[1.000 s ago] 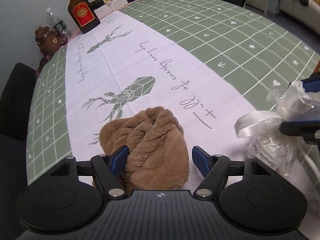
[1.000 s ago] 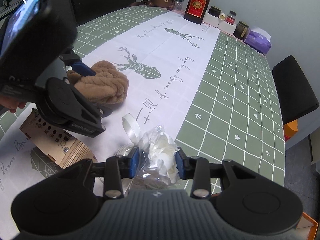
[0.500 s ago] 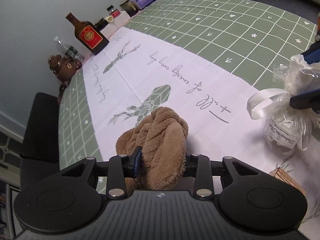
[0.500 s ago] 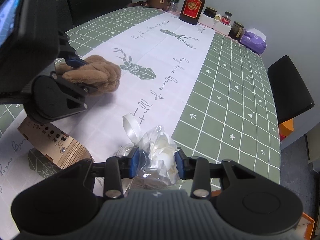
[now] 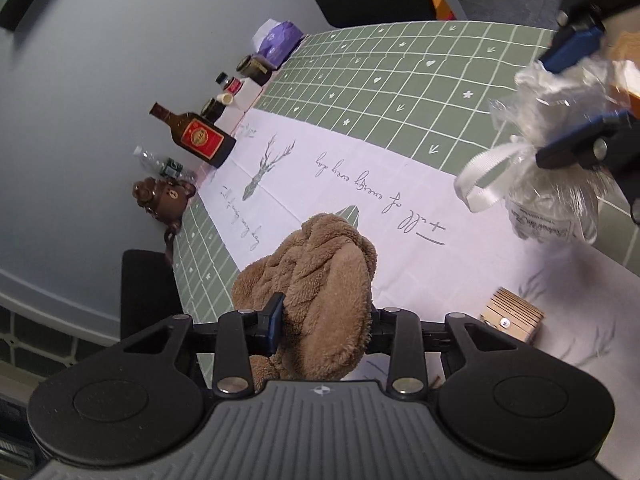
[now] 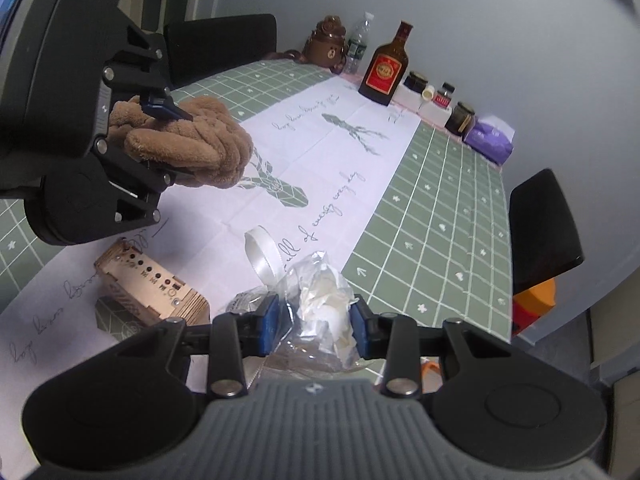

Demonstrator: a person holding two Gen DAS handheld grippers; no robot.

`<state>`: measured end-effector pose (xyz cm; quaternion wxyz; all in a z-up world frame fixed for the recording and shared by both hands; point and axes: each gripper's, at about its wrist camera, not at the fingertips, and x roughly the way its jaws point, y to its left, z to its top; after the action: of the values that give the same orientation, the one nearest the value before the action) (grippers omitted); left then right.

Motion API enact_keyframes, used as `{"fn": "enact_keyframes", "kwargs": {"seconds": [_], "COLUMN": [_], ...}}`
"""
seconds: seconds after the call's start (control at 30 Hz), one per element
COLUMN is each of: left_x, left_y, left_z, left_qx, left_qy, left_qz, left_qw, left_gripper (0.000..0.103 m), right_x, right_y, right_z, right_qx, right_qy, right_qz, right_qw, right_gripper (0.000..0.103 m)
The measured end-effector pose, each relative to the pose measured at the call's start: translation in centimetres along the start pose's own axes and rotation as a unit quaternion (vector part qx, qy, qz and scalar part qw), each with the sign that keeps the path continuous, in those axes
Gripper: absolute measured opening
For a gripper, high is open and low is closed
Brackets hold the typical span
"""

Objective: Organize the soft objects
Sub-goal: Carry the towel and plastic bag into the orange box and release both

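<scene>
A brown fluffy towel (image 5: 320, 276) hangs bunched in my left gripper (image 5: 324, 320), whose pads press on it from both sides; it is lifted off the table. In the right wrist view the same brown towel (image 6: 188, 144) shows at upper left in the left gripper (image 6: 160, 136). My right gripper (image 6: 316, 328) is shut on a clear crinkly plastic bag (image 6: 324, 312) with a white ribbon loop (image 6: 262, 256). From the left wrist view that bag (image 5: 560, 168) hangs above the table at the right, between the right gripper's blue pads (image 5: 572, 50).
A green checked tablecloth with a white runner (image 5: 360, 184) covers the table. A small wooden box (image 6: 148, 284) lies on the runner near both grippers. At the far end stand a liquor bottle (image 6: 384, 68), jars, a water bottle, a brown bear jar (image 6: 328, 42) and a purple tissue pack (image 6: 490, 138). Black chairs flank the table.
The left gripper closed on the brown towel, lifted it off the table and rolled. The right gripper rose with the plastic bag still in it.
</scene>
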<state>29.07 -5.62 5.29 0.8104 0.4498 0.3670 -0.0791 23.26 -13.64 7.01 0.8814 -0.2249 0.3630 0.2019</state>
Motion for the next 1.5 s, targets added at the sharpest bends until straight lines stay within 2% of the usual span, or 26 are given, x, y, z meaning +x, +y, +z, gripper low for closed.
{"fn": "enact_keyframes", "kwargs": {"seconds": [0.13,0.4,0.57,0.7,0.83,0.97,1.17,1.33,1.5], "left_x": [-2.8,-8.9,-12.0,-13.6,-14.8,-15.0,-14.2,-12.6,-11.2], "left_y": [-1.1,-4.2,-7.5,-10.6,-13.4,-15.9,-18.9,-21.2,-23.5], "left_z": [0.4,2.2,4.2,5.7,7.3,8.8,9.4,8.7,7.9], "left_qx": [0.028,0.057,0.073,0.104,0.127,0.146,0.155,0.149,0.149], "left_qy": [-0.011,-0.069,-0.123,-0.163,-0.188,-0.187,-0.167,-0.154,-0.152], "left_qz": [0.01,0.008,-0.019,-0.04,-0.078,-0.143,-0.216,-0.227,-0.212], "left_qw": [0.9995,0.996,0.9896,0.9802,0.9708,0.9609,0.9495,0.95,0.9538], "left_gripper": [0.04,0.04,0.04,0.04,0.04,0.04,0.04,0.041,0.041], "right_x": [-3.0,-7.9,-10.2,-11.3,-12.0,-12.2,-11.3,-9.1,-7.1], "right_y": [-0.3,-1.7,-3.6,-5.7,-7.9,-9.0,-9.5,-10.0,-9.9], "right_z": [-0.5,-3.2,-6.3,-9.1,-11.7,-14.0,-16.7,-18.0,-19.1], "right_qx": [-0.011,-0.025,-0.019,-0.01,0.011,0.01,0.008,0.002,-0.012], "right_qy": [-0.008,-0.012,0.001,0.022,0.051,0.088,0.141,0.166,0.187], "right_qz": [-0.008,-0.051,-0.078,-0.1,-0.098,-0.094,-0.059,-0.051,-0.032], "right_qw": [1.0,0.998,0.997,0.995,0.994,0.992,0.988,0.985,0.982], "right_gripper": [0.037,0.037,0.037,0.037,0.037,0.037,0.037,0.038,0.039]}}
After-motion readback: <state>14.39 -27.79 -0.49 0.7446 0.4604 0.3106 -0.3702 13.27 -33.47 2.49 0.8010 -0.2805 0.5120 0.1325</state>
